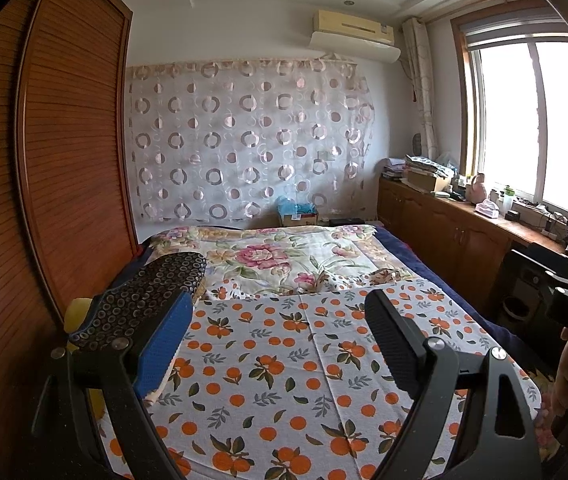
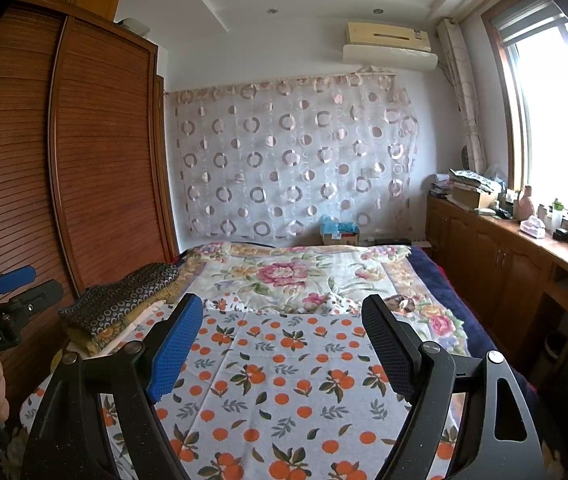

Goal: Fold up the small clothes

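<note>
Both the left gripper (image 1: 280, 320) and right gripper (image 2: 282, 320) hover spread and empty above the orange-print cloth (image 2: 284, 392), which lies flat on the bed (image 2: 436, 264) beside the folded pile (image 2: 124, 296), seemingly awaiting a first fold.

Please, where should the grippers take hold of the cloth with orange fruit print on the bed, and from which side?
Probably at the two far corners of the orange-print cloth, coming from above: it lies flat with a straight far edge. Left gripper and right gripper are open above it.
</note>
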`<action>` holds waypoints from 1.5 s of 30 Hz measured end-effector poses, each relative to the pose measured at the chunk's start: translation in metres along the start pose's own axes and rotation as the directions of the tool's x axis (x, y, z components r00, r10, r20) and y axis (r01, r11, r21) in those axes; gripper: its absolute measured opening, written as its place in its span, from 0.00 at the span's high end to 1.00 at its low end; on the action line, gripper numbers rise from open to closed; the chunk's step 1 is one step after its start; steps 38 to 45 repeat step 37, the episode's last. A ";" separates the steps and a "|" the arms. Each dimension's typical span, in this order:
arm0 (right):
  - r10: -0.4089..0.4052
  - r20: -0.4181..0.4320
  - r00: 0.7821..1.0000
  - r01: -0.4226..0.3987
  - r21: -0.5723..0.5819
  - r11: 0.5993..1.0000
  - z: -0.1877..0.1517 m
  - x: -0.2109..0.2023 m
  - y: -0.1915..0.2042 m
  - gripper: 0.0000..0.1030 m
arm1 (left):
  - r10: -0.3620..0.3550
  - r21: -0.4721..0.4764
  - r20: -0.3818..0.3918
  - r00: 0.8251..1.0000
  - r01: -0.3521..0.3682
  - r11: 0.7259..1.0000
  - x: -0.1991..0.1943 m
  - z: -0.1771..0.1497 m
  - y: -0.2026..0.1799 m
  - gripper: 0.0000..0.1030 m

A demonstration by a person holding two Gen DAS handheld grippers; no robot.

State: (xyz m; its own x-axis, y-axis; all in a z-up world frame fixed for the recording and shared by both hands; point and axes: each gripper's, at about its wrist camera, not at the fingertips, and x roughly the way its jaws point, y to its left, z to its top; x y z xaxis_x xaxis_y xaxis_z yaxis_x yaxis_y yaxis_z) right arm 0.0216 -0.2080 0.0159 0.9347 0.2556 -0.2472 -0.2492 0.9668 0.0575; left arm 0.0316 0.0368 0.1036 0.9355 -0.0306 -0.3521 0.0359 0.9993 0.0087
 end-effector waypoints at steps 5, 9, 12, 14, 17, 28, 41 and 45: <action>0.000 -0.001 1.000 0.000 -0.002 1.000 0.001 -0.001 -0.003 0.19 | -0.001 0.000 0.000 1.000 0.001 1.000 0.000 0.000 0.000 0.14; 0.002 -0.001 1.000 -0.002 -0.003 1.000 0.000 -0.001 -0.003 0.19 | -0.002 0.000 0.000 1.000 0.002 1.000 0.001 -0.001 -0.001 0.14; 0.004 -0.001 1.000 -0.004 -0.002 1.000 0.000 -0.001 -0.003 0.19 | -0.002 -0.001 0.001 1.000 0.002 1.000 0.001 -0.001 -0.001 0.14; 0.004 -0.001 1.000 -0.004 -0.002 1.000 0.000 -0.001 -0.003 0.19 | -0.003 0.000 0.001 1.000 0.003 1.000 0.000 0.000 -0.001 0.14; 0.003 0.000 1.000 -0.003 -0.005 1.000 0.000 -0.001 -0.003 0.19 | -0.002 0.001 0.001 1.000 0.002 1.000 0.000 0.000 0.001 0.14; 0.004 -0.001 1.000 -0.004 -0.007 1.000 0.000 -0.001 -0.003 0.19 | -0.002 0.001 0.001 1.000 0.002 1.000 0.000 -0.001 -0.001 0.14; 0.006 -0.001 1.000 -0.006 -0.009 1.000 0.000 -0.001 -0.005 0.19 | -0.002 0.000 0.002 1.000 0.002 1.000 0.001 -0.001 -0.001 0.14; 0.006 -0.001 1.000 -0.006 -0.009 1.000 0.000 -0.001 -0.005 0.19 | -0.002 0.000 0.002 1.000 0.002 1.000 0.001 -0.001 -0.001 0.14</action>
